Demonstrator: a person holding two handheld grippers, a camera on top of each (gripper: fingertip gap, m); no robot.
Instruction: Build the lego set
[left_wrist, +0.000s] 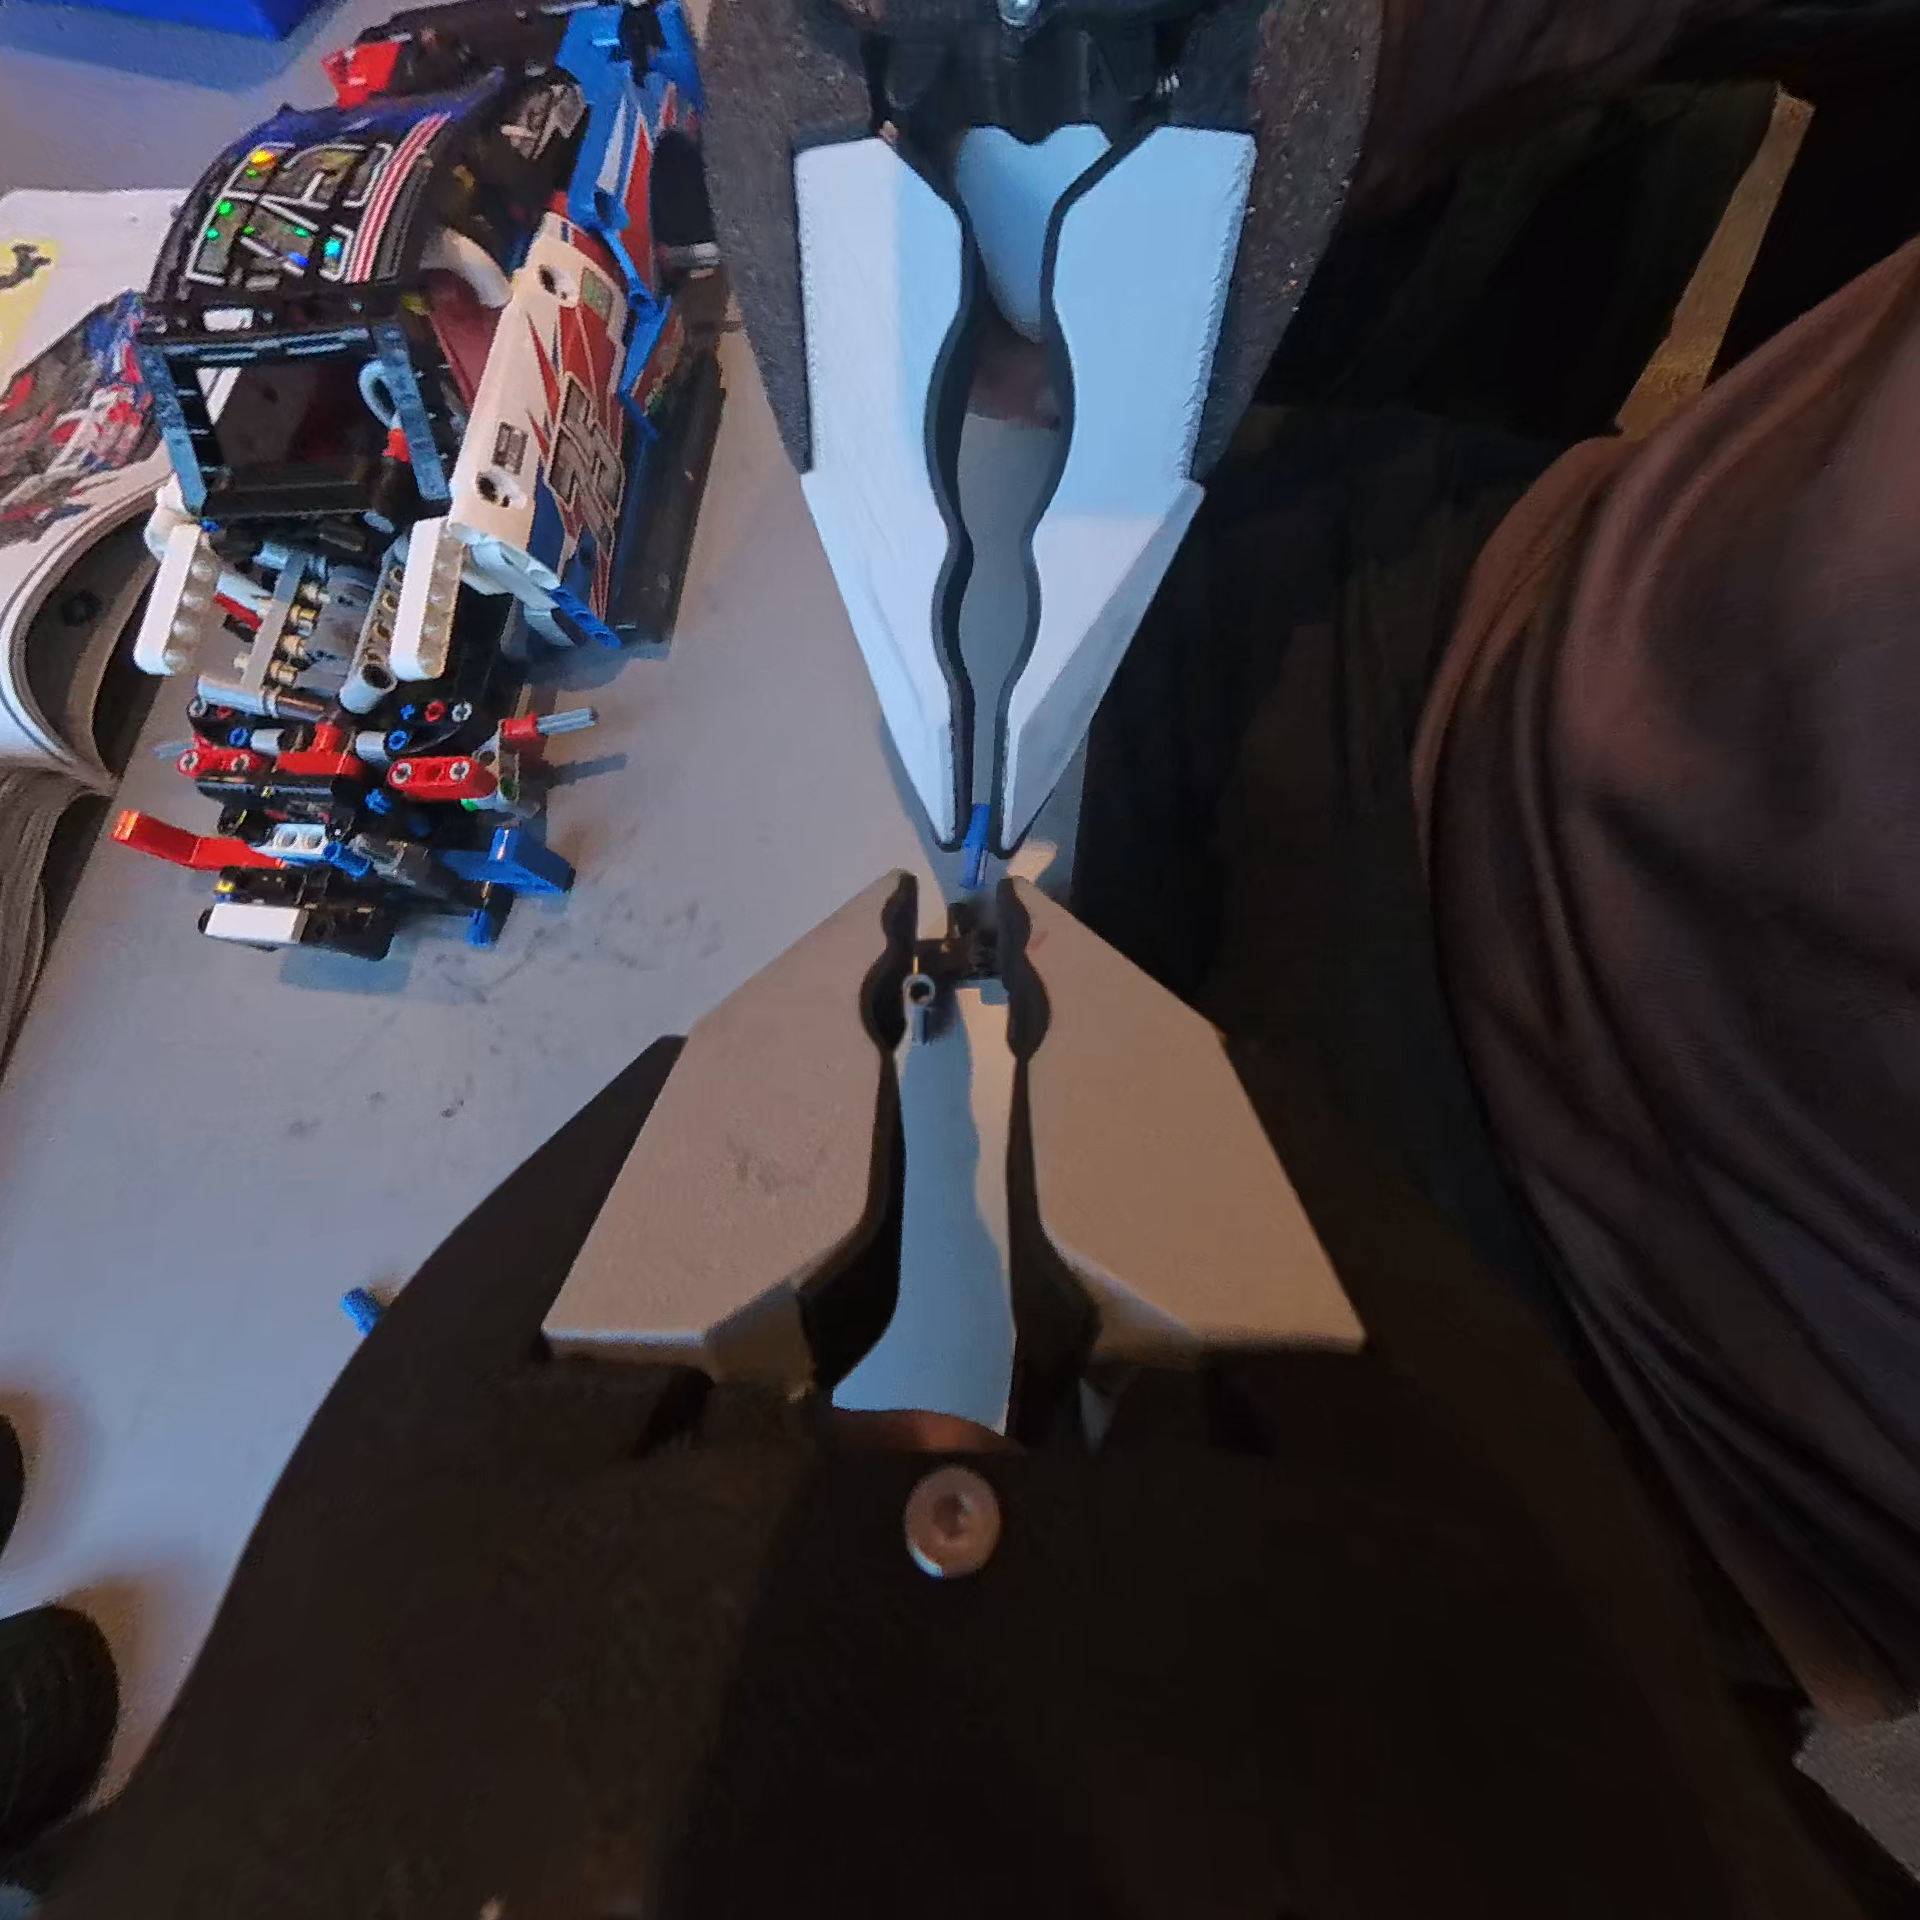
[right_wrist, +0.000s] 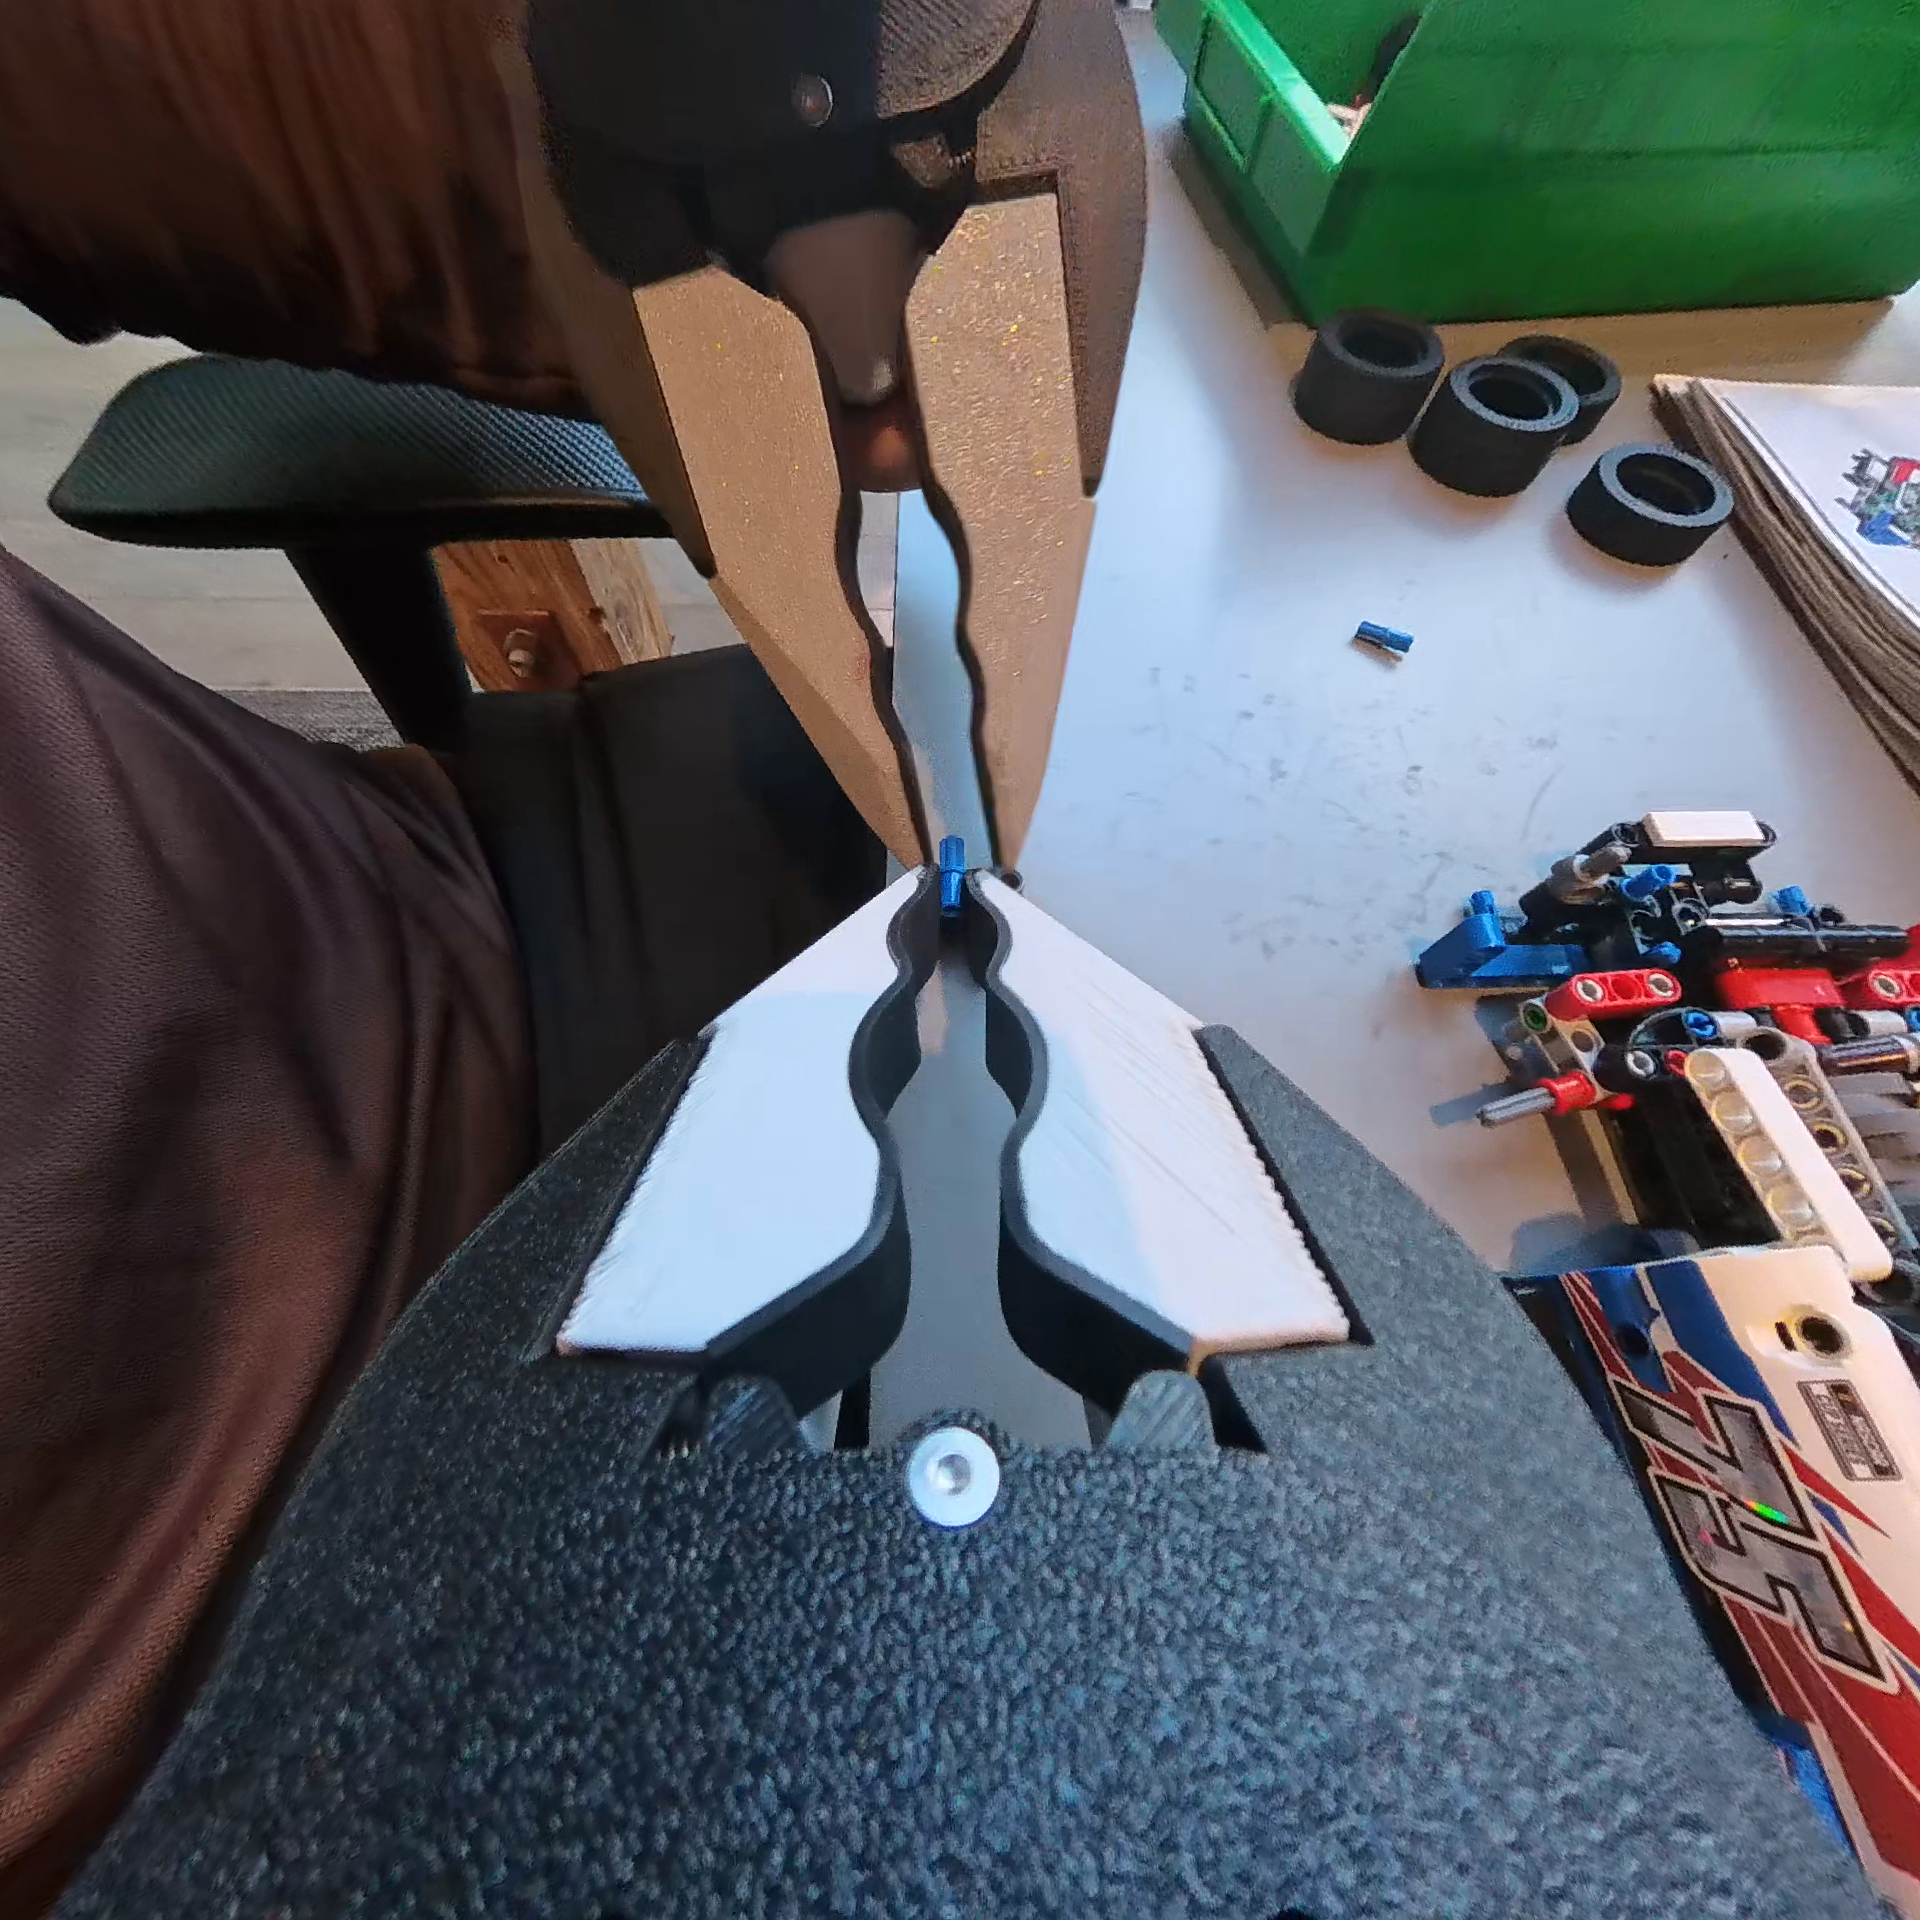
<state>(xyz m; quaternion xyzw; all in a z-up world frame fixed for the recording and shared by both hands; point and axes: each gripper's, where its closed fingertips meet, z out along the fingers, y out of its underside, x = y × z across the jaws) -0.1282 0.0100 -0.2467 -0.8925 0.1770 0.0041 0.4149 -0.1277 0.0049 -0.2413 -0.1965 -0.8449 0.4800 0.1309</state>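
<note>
My left gripper (left_wrist: 958, 902) is shut on a small black connector piece (left_wrist: 961, 948) with a grey pin (left_wrist: 918, 1000) in its side. My right gripper (right_wrist: 951, 896) is shut on a short blue pin (right_wrist: 950, 878), upright between its tips. The two grippers meet tip to tip above the table's near edge; the right gripper (left_wrist: 975, 836) comes from the top of the left wrist view with the blue pin (left_wrist: 974, 850) just short of the black piece. The left gripper (right_wrist: 966, 857) comes from the top of the right wrist view. The partly built red, white and blue Lego car (left_wrist: 416, 468) (right_wrist: 1714, 1091) lies on the table.
Several black tyres (right_wrist: 1491, 421) and a green bin (right_wrist: 1558, 135) stand beyond the car. An instruction booklet (right_wrist: 1818, 540) (left_wrist: 62, 416) lies beside it. A loose blue pin (right_wrist: 1382, 637) (left_wrist: 358, 1307) lies on the grey table (right_wrist: 1299, 779). A person's torso (left_wrist: 1662, 935) and a chair armrest (right_wrist: 312, 447) are close by. Both grippers' tips are close together, under 4 cm apart.
</note>
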